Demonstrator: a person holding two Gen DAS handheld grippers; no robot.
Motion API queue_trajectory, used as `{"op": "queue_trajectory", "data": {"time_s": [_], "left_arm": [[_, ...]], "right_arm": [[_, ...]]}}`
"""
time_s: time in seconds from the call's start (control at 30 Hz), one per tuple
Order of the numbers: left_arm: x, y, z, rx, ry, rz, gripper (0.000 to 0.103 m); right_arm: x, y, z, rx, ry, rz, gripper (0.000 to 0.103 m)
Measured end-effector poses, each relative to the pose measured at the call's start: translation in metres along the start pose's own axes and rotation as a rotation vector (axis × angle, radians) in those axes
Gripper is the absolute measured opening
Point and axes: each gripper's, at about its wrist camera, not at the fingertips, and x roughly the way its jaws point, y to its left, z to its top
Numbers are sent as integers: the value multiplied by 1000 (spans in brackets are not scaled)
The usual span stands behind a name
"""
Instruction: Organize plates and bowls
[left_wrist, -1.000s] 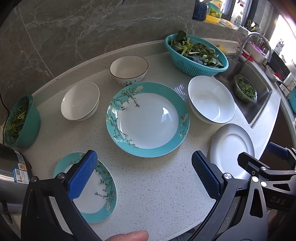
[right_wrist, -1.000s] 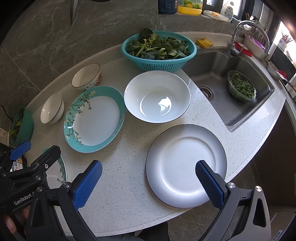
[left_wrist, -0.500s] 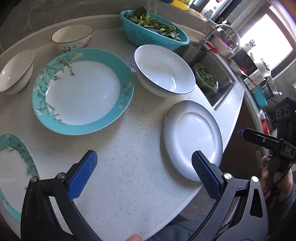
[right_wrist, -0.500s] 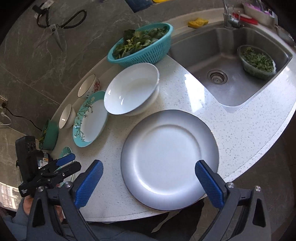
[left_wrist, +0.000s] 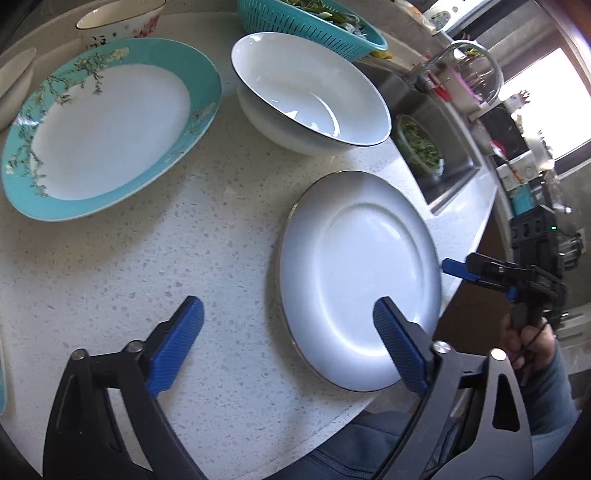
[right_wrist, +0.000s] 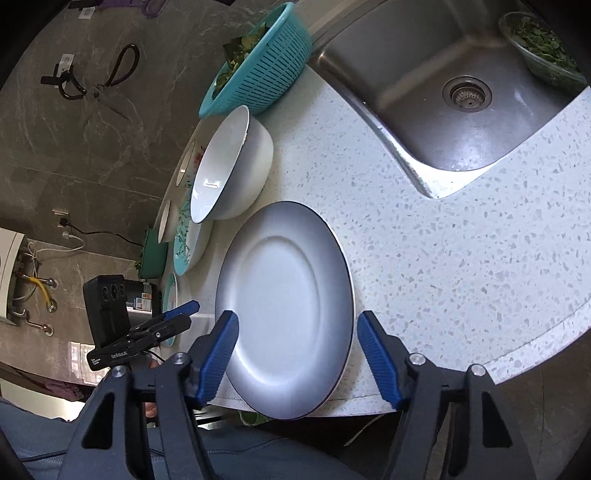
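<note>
Both grippers, left (left_wrist: 288, 347) and right (right_wrist: 297, 354), jaws apart and just narrowing, astride grey plate (right_wrist: 284, 295) rim, no contact.

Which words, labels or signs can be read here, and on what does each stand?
"GenRobot.AI": on the left tool, whose jaws have just been closing, gripping nothing.
Dark characters on the flowered bowl: too blurred to read.
Sticker on the steel appliance: too small to read.
</note>
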Motion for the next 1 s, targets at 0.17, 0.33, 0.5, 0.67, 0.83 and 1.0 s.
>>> {"op": "queue_trajectory", "data": {"time_s": [0.17,0.33,0.5,0.67,0.83,1.0], "left_arm": [[18,5,-3,-12,51,-28,58],[23,7,-2,-19,50,-63,54],[21,15,-2,-18,88,-146,54],[21,14,4,-7,87,-196,53],[21,14,8,18,93,-125,22],[17,16,7,22,92,-80,19]], "right_arm": [[5,-18,4,1,37,42,62],[10,-31,9,14,64,101,53],[17,-37,14,24,129,160,49],[19,-42,16,44,155,171,40],[17,-55,16,111,157,177,29],[18,-54,17,113,177,108,13]]}}
